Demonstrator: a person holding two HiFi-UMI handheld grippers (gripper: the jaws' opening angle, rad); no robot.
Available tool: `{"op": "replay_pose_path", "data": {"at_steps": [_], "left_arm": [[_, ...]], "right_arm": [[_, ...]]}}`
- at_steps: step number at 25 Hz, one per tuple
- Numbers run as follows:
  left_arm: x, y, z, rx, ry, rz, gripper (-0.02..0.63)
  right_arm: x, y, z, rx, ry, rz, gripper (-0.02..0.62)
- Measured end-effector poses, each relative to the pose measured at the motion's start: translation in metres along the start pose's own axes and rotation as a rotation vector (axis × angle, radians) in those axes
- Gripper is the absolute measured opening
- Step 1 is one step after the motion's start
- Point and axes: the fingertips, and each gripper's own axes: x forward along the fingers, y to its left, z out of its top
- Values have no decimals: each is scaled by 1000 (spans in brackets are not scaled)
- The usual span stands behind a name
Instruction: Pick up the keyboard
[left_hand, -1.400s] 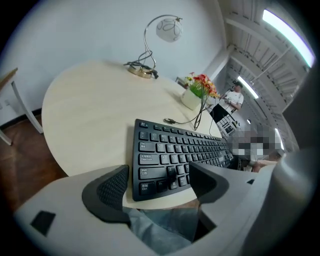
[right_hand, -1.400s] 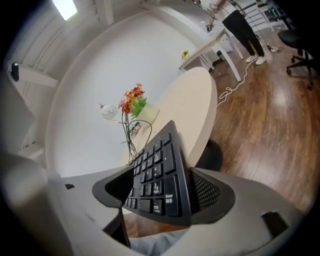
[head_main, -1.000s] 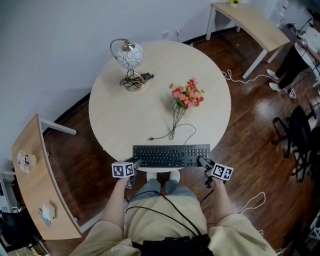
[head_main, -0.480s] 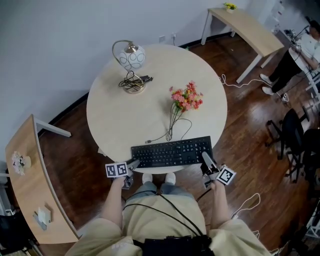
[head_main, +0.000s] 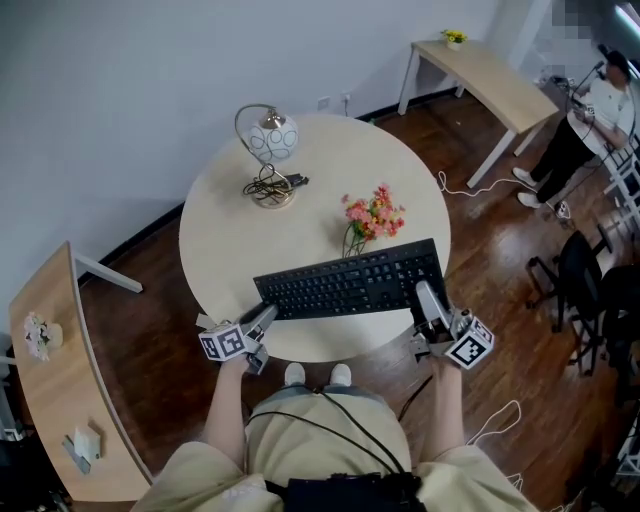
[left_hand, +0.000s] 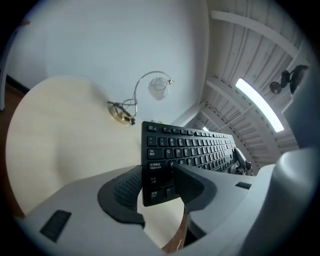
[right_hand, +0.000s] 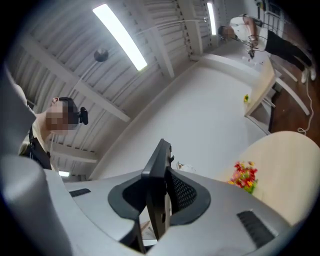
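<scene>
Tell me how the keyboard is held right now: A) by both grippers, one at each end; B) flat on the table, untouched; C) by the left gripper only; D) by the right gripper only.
A: the left gripper and right gripper each clamp one end of the keyboard.

Keyboard (head_main: 350, 283) now off table (head_main: 230, 240), aloft, R end higher.

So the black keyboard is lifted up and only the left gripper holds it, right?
No, both hold it. The right gripper view shows the right gripper shut on one end of the black keyboard, which is lifted up. The left gripper, whose jaws have just been closing, grips the other end.
</scene>
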Motion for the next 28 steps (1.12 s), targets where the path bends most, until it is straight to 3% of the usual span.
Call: {"op": "replay_pose_path", "data": {"at_steps": [3,7,11,13,17,25,28], "left_arm": [[-4,-32,53,126,-100,-57,178],[-19,-81,124,354,-236,-116,179],[-34,-117,166,614,-273,-117,164],[-33,-123,175,704,-267,-112,160],[-35,-126,174,732,-276,-104,158],[-34,-127,162,732,-284,-104,156],[-36,-127,163,732,-297,-102,155]], "right_arm": [[24,45,36,-123,-27,133,83],[46,97,81,-256,-65,292,81],[56,137,111,-348,-127,401,80],[59,151,116,-381,-155,444,77],[62,173,119,-392,-182,517,75],[71,188,131,-342,-251,555,75],[64,182,134,-397,-265,548,75]]}}
